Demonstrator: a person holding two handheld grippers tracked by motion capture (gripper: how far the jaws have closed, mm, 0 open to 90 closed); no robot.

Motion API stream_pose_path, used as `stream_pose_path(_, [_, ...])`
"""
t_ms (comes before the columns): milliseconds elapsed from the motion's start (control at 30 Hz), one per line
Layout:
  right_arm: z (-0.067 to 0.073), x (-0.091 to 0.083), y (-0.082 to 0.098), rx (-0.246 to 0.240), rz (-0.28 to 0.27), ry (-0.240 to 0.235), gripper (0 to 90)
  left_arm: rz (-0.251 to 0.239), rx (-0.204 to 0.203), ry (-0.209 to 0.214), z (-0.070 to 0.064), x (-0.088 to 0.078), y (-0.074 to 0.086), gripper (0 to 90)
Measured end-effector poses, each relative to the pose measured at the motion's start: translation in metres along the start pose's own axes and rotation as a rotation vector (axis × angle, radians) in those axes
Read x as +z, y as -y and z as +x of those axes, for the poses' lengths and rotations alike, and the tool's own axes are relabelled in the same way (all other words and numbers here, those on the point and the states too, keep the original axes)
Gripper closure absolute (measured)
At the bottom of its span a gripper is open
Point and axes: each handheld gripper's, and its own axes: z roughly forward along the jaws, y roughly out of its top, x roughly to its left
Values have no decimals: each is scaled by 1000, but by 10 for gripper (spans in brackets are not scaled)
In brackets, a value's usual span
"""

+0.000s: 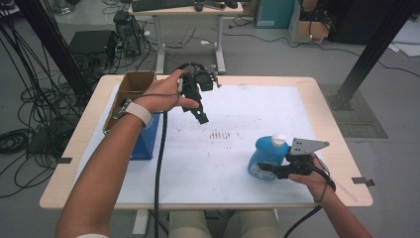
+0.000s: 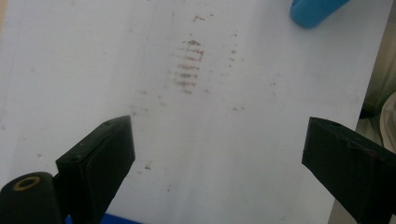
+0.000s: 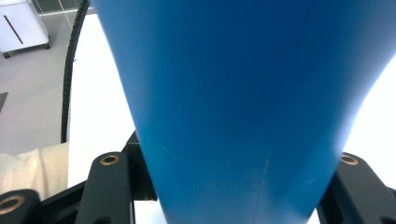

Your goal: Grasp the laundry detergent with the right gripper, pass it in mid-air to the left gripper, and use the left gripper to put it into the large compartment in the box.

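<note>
jaws wide apart above smudged white sheet (image 2: 93, 56); blue bottle (image 2: 314, 10) at top.

Grey floor (image 1: 277, 44), tangled cables (image 1: 20, 114), second desk (image 1: 185, 10) behind.

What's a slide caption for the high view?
Right gripper clamps a blue bottle; left gripper hangs open above the white mat.
</note>
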Motion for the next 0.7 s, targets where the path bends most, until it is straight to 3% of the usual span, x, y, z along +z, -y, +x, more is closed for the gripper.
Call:
stream_pose_path(67, [1,-1,0,16,13,2,427,4,-1,1,0,0,0,97])
stream_pose_path(700, [1,-1,0,16,12,1,427,4,-2,-3,0,0,0,97])
